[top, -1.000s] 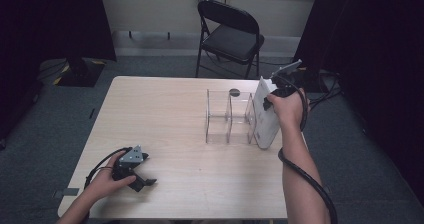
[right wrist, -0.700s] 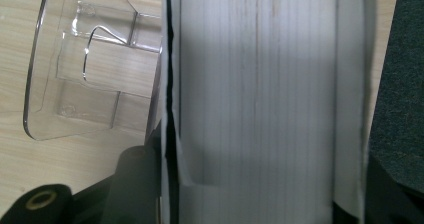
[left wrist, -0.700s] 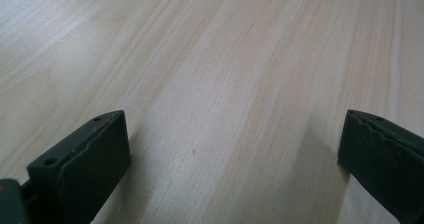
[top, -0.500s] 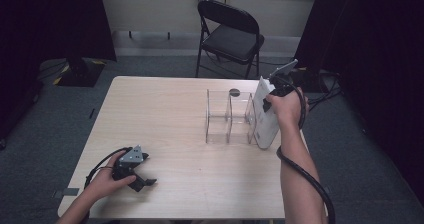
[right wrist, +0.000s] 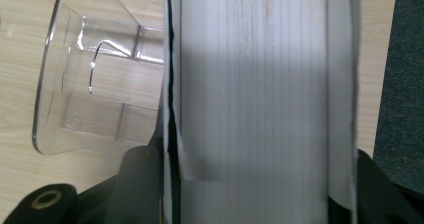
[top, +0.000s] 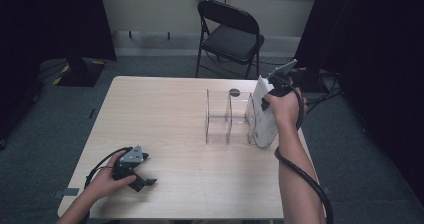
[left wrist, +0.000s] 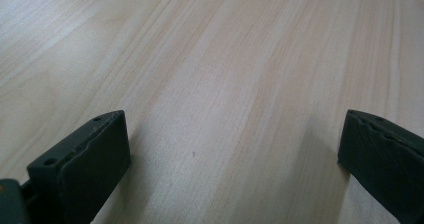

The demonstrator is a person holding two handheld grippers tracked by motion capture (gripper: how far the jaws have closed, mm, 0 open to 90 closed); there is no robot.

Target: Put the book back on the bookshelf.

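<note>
High view looks down across the desk point(top: 170, 119); both gripper views sit close above that same desk.

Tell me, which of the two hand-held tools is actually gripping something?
The right tool, raised beside the clear acrylic organizer, is clamped on a white book. The left tool rests low on the wooden table, its jaws wide apart with nothing between them.

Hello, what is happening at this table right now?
A person works at a wooden table with a gripper in each hand. The right gripper is clamped on a white book, holding it upright at the right end of a clear plastic organizer, beside the table's right edge. The left gripper rests open on the tabletop near the person, holding nothing.
</note>
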